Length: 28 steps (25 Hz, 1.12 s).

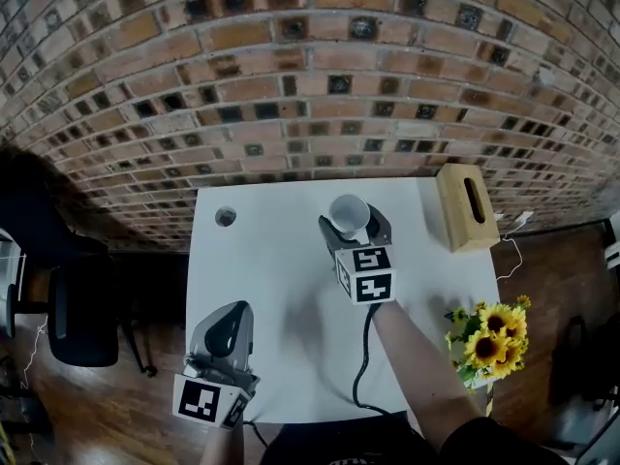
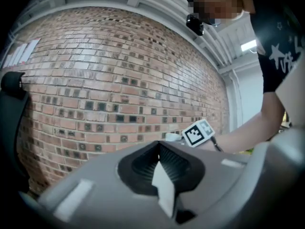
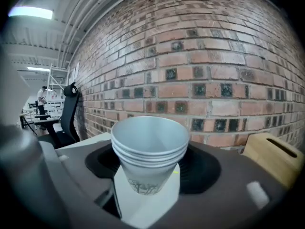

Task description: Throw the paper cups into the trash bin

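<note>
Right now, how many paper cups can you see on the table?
1 stack of paper cups, on the table between the jaws of the right gripper. Its rims show several nested cups; their exact number is unclear.

Cups [image 1: 349,211] mid table [image 1: 276,269], box [image 1: 467,204] rt, flowers [image 1: 492,337] prob. off-edge.

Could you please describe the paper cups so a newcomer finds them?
On the white table by the brick wall, look left of the wooden box. The white nested cups stand between the jaws of the right gripper, the only cups there.
</note>
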{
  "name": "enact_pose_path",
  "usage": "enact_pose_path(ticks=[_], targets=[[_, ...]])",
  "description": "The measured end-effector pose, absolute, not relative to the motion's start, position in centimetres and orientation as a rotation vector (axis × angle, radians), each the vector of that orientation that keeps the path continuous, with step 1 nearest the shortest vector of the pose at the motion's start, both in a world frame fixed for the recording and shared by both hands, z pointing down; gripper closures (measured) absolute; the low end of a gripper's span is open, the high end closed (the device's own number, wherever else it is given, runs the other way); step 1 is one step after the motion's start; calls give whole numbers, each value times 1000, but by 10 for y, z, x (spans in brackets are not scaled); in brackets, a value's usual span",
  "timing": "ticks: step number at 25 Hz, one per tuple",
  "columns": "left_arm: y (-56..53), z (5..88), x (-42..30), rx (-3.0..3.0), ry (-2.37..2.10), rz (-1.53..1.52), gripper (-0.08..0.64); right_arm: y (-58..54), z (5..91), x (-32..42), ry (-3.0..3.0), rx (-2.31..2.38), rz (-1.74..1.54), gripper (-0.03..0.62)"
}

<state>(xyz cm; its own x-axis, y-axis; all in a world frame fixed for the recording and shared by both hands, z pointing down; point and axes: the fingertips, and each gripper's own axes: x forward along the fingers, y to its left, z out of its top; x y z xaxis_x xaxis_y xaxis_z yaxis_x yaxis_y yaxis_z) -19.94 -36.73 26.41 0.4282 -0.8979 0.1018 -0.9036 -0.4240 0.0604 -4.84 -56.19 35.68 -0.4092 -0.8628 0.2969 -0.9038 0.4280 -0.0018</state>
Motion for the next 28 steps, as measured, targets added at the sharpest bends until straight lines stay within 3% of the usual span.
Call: enact_pose_path(ticks=[11,28], targets=[[-354,247,-200,2652,-1517,-37,555,-454,264,-61,-2459,1587,-47,245],[-285,219,-133,2738,-1519,34,555,-323,239,-8,-2613,1531,69,245]])
